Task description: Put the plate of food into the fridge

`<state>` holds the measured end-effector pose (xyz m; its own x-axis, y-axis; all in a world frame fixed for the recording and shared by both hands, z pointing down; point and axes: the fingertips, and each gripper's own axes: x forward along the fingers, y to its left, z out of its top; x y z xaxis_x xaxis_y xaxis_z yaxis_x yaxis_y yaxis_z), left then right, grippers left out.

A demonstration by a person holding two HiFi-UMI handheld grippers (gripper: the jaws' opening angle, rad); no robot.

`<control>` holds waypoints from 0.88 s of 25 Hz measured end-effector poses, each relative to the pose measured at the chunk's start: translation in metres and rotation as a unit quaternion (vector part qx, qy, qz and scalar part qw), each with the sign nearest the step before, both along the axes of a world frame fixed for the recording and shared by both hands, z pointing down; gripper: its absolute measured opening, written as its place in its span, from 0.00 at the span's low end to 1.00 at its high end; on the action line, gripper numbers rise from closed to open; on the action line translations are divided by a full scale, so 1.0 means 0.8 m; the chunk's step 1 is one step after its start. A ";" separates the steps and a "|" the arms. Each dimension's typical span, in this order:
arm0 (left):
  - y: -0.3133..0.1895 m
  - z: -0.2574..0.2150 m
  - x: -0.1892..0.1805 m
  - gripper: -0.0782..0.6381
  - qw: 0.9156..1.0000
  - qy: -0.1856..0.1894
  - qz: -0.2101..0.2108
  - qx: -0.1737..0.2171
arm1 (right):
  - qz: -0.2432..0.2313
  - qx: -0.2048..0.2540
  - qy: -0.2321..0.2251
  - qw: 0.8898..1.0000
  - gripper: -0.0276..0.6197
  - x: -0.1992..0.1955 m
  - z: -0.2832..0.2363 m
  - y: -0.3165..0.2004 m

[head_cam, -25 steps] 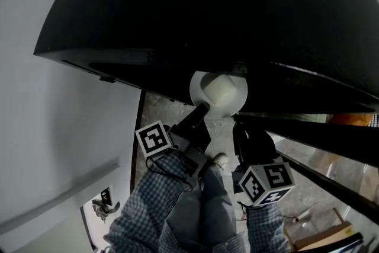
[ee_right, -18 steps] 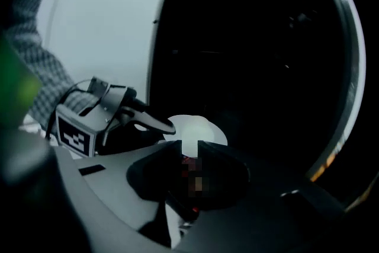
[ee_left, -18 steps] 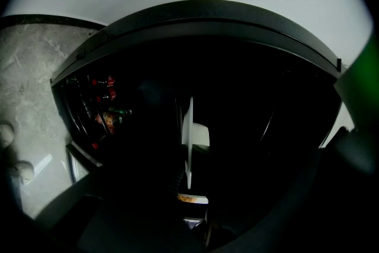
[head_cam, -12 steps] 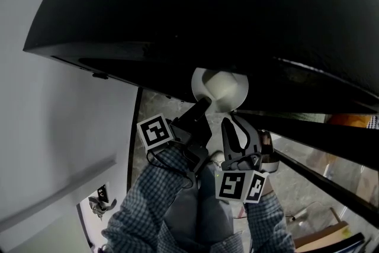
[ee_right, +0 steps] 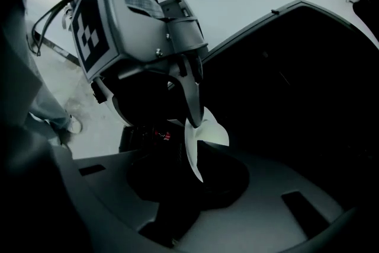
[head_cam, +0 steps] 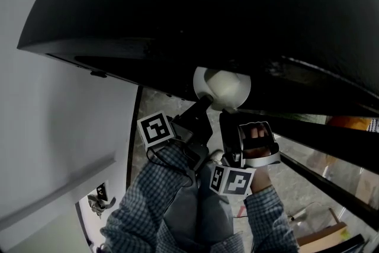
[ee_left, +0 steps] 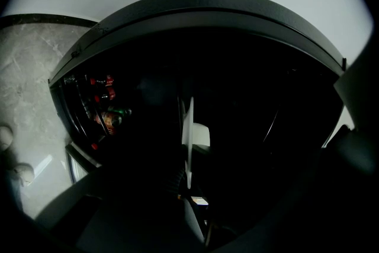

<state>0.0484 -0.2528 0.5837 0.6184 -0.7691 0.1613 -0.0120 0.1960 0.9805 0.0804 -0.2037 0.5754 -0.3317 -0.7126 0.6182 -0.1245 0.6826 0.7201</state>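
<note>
Clamps round white plate (head_cam: pixel 222 86) in left gripper (head_cam: pixel 204 105), mid-frame, at black fridge (head_cam: pixel 177 9). Holds right gripper (head_cam: pixel 228 121) with jaws apart. Probably needs level push in.

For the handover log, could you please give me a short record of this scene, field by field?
Plate: white plate held at the mouth of the dark fridge
Left gripper: tongs shut on the plate's rim
Right gripper: just below the plate, tongs apart, gripping nothing
Food: cannot be made out on the plate
Inside the fridge: red-capped items at the left in the left gripper view
Task state: plate not yet set down
</note>
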 end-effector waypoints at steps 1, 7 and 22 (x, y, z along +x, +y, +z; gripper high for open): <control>0.000 0.000 0.000 0.14 1.000 0.001 0.000 0.000 | -0.005 0.005 0.010 1.000 0.17 0.000 0.003 -0.002; -0.002 -0.001 0.002 0.14 1.000 0.001 0.004 0.001 | -0.009 0.014 0.046 0.999 0.09 0.002 0.009 -0.007; -0.018 -0.023 0.004 0.23 0.999 0.033 0.006 0.019 | 0.027 0.011 0.033 0.999 0.09 0.004 0.003 -0.022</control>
